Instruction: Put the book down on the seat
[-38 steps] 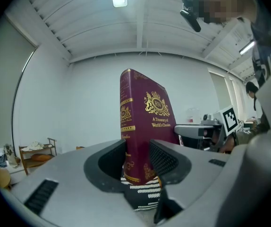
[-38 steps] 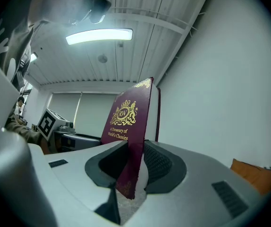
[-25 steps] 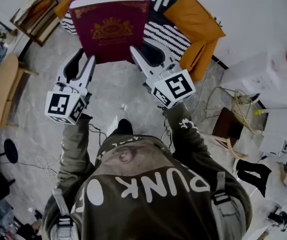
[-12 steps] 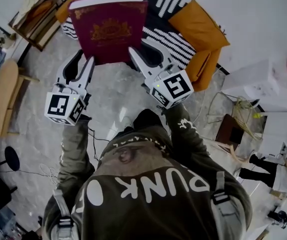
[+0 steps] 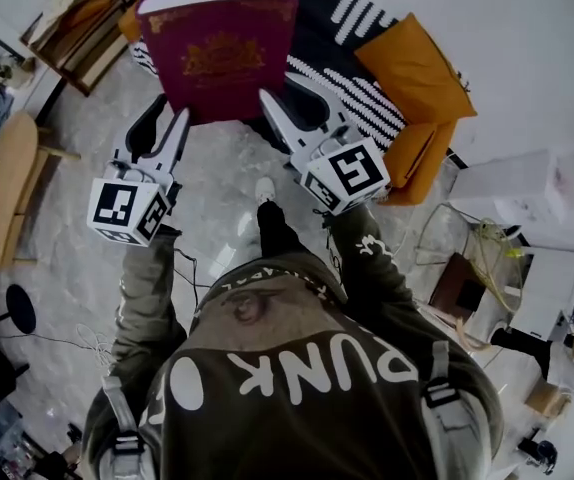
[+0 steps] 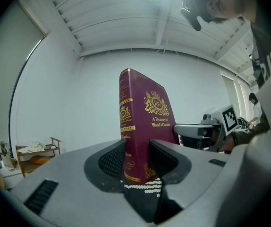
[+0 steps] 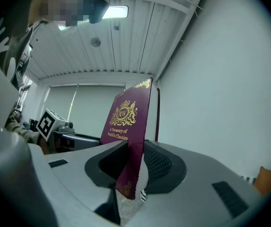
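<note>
A thick maroon book [image 5: 222, 53] with a gold crest is held up in the air, cover facing me, with both grippers on its lower corners. My left gripper [image 5: 175, 120] is shut on the spine-side corner; in the left gripper view the book [image 6: 142, 122] stands upright between the ribbed pads [image 6: 113, 159]. My right gripper [image 5: 272, 103] is shut on the other corner, where the book [image 7: 131, 119] rises between its jaws. The seat, an orange armchair [image 5: 422, 63] with a black-and-white striped cover [image 5: 352, 83], lies beyond and to the right of the book.
A wooden shelf unit [image 5: 72, 18] stands at the upper left and a round wooden table [image 5: 2, 183] at the left. White furniture and boxes [image 5: 522, 178] crowd the right. Cables [image 5: 87, 333] trail on the grey floor. The person's foot [image 5: 265, 193] points toward the armchair.
The person has stepped forward, one foot now out in front. The armchair has shifted right and lower in the view. Both grippers still hold the book the same way.
</note>
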A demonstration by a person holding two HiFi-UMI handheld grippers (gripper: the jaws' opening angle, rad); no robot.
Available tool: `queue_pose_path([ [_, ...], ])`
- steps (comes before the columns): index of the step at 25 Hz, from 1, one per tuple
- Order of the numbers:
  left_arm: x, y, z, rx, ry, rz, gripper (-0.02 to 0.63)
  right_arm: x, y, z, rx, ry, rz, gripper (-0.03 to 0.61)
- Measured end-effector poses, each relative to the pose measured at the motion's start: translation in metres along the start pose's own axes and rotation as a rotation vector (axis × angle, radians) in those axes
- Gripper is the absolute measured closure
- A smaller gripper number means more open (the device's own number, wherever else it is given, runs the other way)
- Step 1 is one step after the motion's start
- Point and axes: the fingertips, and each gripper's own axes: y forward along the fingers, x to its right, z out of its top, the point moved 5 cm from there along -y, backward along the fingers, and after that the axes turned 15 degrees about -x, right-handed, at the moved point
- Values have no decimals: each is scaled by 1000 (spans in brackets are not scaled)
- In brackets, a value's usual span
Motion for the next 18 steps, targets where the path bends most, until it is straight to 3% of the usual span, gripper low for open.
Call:
queue_pose_path([
  [18, -124, 175, 44, -46, -22, 70, 460, 167, 162, 11, -10, 40, 82, 463],
])
